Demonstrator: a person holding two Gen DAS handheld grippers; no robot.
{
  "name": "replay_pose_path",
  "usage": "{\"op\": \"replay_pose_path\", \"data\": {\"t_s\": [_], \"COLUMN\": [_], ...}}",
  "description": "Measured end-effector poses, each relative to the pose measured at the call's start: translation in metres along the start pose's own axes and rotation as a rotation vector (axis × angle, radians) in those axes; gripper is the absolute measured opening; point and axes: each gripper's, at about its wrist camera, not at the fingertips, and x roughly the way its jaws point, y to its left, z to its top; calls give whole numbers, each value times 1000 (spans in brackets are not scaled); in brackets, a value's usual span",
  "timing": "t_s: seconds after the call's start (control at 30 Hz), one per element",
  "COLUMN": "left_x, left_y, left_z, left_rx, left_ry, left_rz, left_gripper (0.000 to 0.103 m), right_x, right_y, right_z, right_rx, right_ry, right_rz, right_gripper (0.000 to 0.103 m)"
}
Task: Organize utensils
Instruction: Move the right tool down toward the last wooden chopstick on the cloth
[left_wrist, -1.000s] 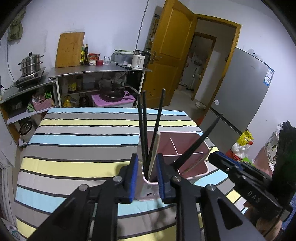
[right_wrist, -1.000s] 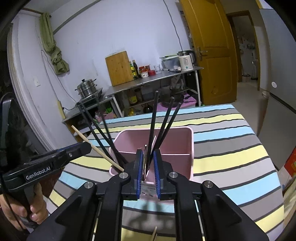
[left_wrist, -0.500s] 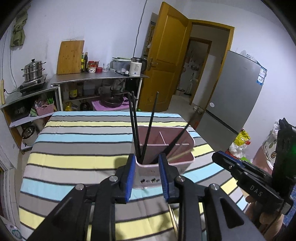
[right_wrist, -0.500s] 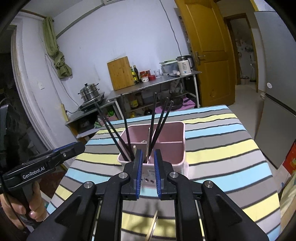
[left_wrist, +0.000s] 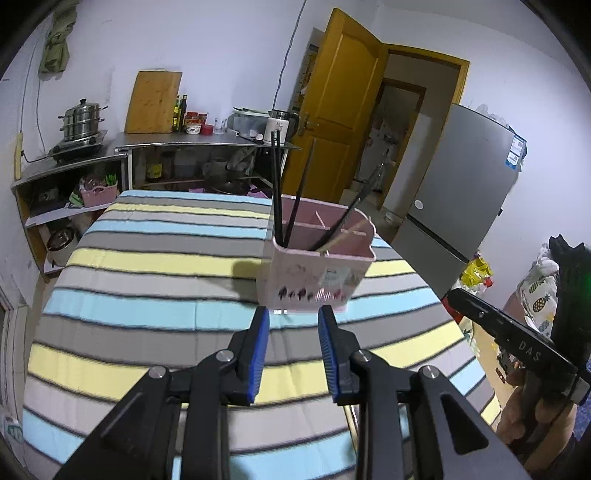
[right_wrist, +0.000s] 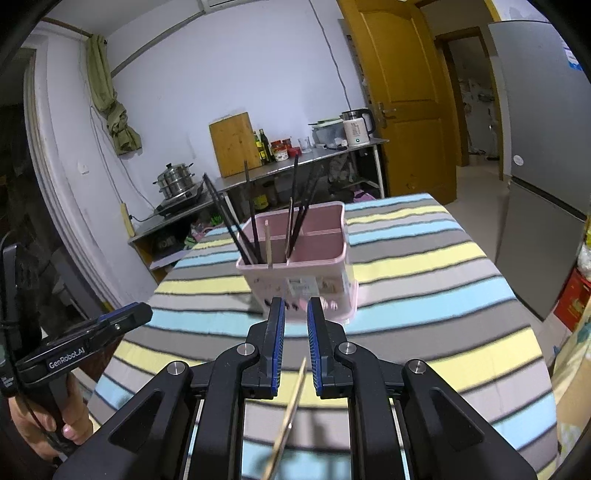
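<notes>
Looking through the left wrist camera, I had the left gripper (left_wrist: 291, 332) pointed at the pink plastic caddy (left_wrist: 314, 273), which stood just ahead of it on the striped cloth of the bench (left_wrist: 147, 288). Its blue ribbed jaws had just been opening and stood a modest way apart with nothing between them. Slim black chopsticks (left_wrist: 275, 184) leaned upright in the near-left compartment, more slanted in the right one beside a pale wooden stick (left_wrist: 345, 234). The right gripper's black body (left_wrist: 517, 343) showed at the right edge.

Through the right wrist camera, the right gripper (right_wrist: 295, 325) also faced the caddy (right_wrist: 306, 280), its jaws narrow and empty. A loose wooden chopstick (right_wrist: 291, 410) lay on the bench below them, its long axis running nearly along the gripper's own line, tip toward the caddy. I judged the right hand nearer to it, so the next pickup would be its job. The left gripper (right_wrist: 92, 339) hung at the left.
</notes>
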Motion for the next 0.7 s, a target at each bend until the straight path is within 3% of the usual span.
{"op": "replay_pose_path", "data": {"t_s": [0.33,0.7], "left_x": [-15,-5], "left_y": [-9,-11], "left_z": [-45,-76], "left_rx": [18,9], "left_ry": [12,58], "left_rz": [24,13], "left_gripper": [29,29], "right_x": [-8,15], "right_y": [-2,2], "right_z": [-43,-80], "right_rx": [11,-2], "right_ry": [58,149], "right_rz": [-6,4], "right_gripper": [13,13]}}
